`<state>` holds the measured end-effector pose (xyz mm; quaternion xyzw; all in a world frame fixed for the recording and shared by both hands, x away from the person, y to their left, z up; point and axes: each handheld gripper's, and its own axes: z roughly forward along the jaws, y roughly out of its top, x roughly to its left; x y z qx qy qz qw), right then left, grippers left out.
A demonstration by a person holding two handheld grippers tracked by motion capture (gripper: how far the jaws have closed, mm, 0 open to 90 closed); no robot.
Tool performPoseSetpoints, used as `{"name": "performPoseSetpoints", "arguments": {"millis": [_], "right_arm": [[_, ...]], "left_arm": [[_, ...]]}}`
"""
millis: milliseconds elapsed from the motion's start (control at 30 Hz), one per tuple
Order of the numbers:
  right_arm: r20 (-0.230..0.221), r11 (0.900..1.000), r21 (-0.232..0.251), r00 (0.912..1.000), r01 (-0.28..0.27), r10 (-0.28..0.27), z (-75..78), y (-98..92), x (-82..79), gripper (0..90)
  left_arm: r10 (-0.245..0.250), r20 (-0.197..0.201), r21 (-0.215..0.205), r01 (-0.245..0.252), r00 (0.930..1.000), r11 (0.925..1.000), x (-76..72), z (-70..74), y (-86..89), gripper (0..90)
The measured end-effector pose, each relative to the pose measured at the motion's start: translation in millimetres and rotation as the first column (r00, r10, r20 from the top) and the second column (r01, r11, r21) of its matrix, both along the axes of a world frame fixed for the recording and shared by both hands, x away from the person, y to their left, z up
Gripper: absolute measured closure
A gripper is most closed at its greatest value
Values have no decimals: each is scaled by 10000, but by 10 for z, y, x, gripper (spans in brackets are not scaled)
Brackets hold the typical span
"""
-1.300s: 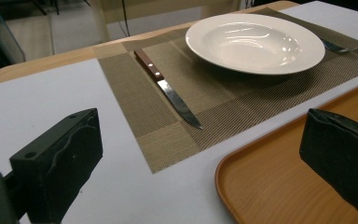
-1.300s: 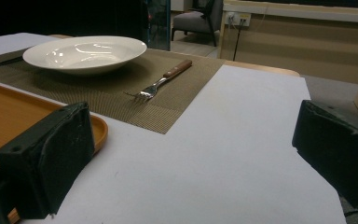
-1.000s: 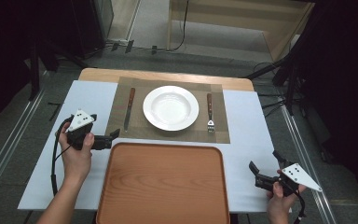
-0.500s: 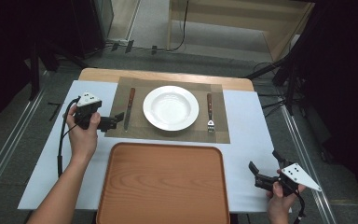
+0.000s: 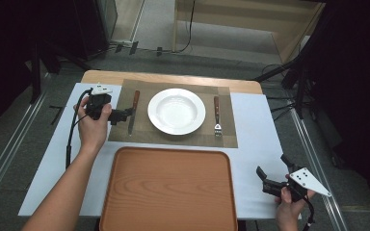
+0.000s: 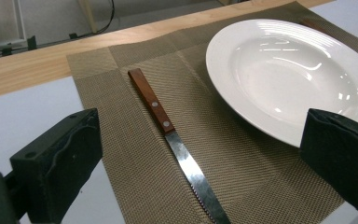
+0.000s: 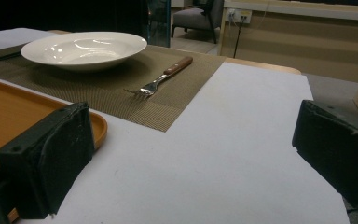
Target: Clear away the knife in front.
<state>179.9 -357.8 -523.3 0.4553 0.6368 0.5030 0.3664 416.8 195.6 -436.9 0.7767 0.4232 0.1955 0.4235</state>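
A white plate (image 5: 176, 110) sits in the middle of a tan woven placemat (image 5: 173, 137). Left of the plate lies a wood-handled knife (image 5: 132, 111), and a wood-handled fork (image 5: 217, 115) lies to its right. My left gripper (image 5: 124, 115) stands open over the mat's left edge, right beside the knife. In the left gripper view the knife (image 6: 175, 142) lies between the wide-open jaws, with the plate (image 6: 289, 74) to the right. My right gripper (image 5: 270, 177) is open near the table's front right corner, above bare white tabletop (image 7: 223, 154).
A large empty wooden tray (image 5: 168, 192) takes up the front centre of the table, its corner (image 7: 14, 121) close to my right gripper's left jaw. The fork (image 7: 161, 79) and plate (image 7: 84, 46) lie beyond it. Cables and a wooden frame stand on the floor beyond the table.
My left gripper has moved away from the tray's left corner toward the far side and the right, up to the knife. The right gripper has stayed put.
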Motion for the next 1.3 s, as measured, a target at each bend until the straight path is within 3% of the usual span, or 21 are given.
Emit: {"name": "performPoseSetpoints", "arguments": {"millis": [600,833,867,900,933,967,1033,1100,1133,1233,1267,1300], "right_arm": [[-102,10000,-77,9999,-46,45,-5,7,16,0],[-110,9999,-67,9999,-80,80,-5,7,19,0],[-114,9999,-86,9999,-82,81,-4,11,20,0],[-114,9999,-86,9999,-82,81,-4,11,20,0],[-115,9999,-86,9999,-105,104,-4,13,21,0],[-115,9999,-86,9999,-105,104,-4,13,21,0],[-132,9999,-60,9999,-97,96,-4,12,22,0],[-148,9999,-33,9998,-96,96,-4,10,24,0],[-149,9999,-26,9998,-100,100,-5,9,25,0],[-154,9999,-12,9998,-100,100,-5,9,26,0],[-169,10000,-12,9998,-98,97,-5,9,27,0],[-169,10000,-12,9998,-98,97,-5,9,27,0]], "left_arm": [[431,-734,360,-406,9964,9985,389,-9,-43,0],[581,-1330,621,-502,9894,9968,537,-54,-64,0],[688,-1597,728,-578,9848,9957,588,-71,-77,0],[688,-1597,728,-578,9848,9957,588,-71,-77,0],[913,-1792,828,-774,9796,9936,633,-80,-91,0],[913,-1792,828,-774,9796,9936,633,-80,-91,0],[985,-2099,929,-804,9727,9924,682,-84,-107,0],[1026,-2639,1305,-699,9591,9890,748,-93,-148,0],[1026,-2639,1305,-699,9591,9890,748,-93,-148,0],[1057,-3046,1536,-607,9466,9863,794,-108,-192,0],[1428,-3098,1571,-975,9400,9828,805,-111,-206,179],[1428,-3098,1571,-975,9400,9828,805,-111,-206,170]]}}
